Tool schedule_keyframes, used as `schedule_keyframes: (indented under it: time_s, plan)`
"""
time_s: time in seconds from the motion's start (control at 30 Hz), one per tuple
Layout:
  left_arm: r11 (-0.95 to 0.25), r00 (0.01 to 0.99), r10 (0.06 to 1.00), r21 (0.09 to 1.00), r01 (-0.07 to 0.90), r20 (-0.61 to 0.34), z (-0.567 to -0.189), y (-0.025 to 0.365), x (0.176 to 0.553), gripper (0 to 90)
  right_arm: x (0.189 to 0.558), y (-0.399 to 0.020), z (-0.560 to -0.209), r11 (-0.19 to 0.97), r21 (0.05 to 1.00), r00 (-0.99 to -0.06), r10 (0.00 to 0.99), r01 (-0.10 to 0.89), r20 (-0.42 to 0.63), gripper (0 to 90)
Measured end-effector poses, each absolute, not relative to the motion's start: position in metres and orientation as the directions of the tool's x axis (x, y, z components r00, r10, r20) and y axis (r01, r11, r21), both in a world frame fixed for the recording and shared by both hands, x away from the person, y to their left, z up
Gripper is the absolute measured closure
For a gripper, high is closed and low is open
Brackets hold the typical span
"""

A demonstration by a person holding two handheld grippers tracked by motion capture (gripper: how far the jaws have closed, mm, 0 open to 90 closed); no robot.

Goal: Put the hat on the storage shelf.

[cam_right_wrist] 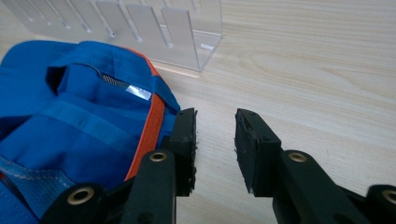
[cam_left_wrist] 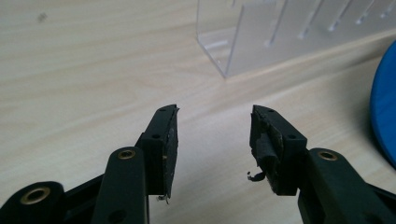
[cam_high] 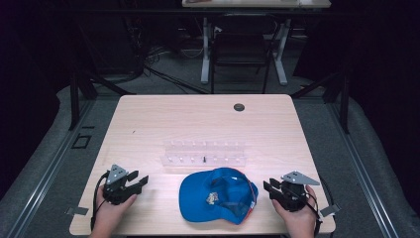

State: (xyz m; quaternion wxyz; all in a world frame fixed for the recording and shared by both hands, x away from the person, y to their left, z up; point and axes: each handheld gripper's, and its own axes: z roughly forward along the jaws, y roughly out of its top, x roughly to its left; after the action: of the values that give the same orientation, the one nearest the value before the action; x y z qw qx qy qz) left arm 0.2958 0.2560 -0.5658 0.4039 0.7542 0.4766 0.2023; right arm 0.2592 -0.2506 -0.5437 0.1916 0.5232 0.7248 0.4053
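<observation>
Baseball cap (cam_high: 218, 195) flanked by L gripper (cam_high: 140, 181) & R gripper (cam_high: 268, 187), both held agape (nothing gripped); acrylic rack (cam_high: 204, 153) could be knocked if cap is shoved fwd.

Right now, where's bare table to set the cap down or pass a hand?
Free: the far half of the table beyond the clear rack, up to the grommet hole. Crowded: the near edge, where the blue cap lies between left gripper and right gripper.
</observation>
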Motion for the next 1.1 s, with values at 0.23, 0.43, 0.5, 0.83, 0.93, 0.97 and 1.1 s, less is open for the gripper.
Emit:
schedule_keyframes:
  time_s: [0.23, 0.43, 0.5, 0.83, 0.93, 0.97, 1.1]
  plan:
    - [-0.242, 0.476, 0.877, 0.793, 0.559, -0.068, -0.566, 0.25, 0.294, 52.8, 0.261, -0.248, -0.549, 0.108, 0.758, -0.358, 0.918, 0.643, 0.172, 63.8]
    - [-0.245, 0.49, 0.868, 0.788, 0.565, -0.082, -0.565, 0.249, 0.293, 53.4, 0.26, -0.245, -0.549, 0.105, 0.772, -0.365, 0.915, 0.627, 0.171, 59.7]
    - [-0.242, 0.49, 0.868, 0.792, 0.561, -0.082, -0.565, 0.249, 0.293, 53.5, 0.26, -0.244, -0.549, 0.105, 0.768, -0.364, 0.915, 0.632, 0.175, 61.7]
    - [-0.245, 0.497, 0.863, 0.788, 0.565, -0.088, -0.566, 0.248, 0.294, 53.5, 0.264, -0.235, -0.548, 0.096, 0.715, -0.375, 0.895, 0.693, 0.243, 71.2]
    - [-0.247, 0.5, 0.861, 0.785, 0.567, -0.09, -0.566, 0.247, 0.294, 53.5, 0.266, -0.235, -0.551, 0.089, 0.698, -0.361, 0.897, 0.711, 0.254, 70.7]
    - [-0.249, 0.503, 0.86, 0.785, 0.566, -0.09, -0.566, 0.246, 0.294, 53.5, 0.267, -0.235, -0.552, 0.088, 0.693, -0.357, 0.899, 0.715, 0.254, 70.2]
    - [-0.249, 0.505, 0.858, 0.786, 0.566, -0.091, -0.567, 0.245, 0.294, 53.5, 0.274, -0.234, -0.558, 0.067, 0.677, -0.336, 0.901, 0.733, 0.275, 67.9]
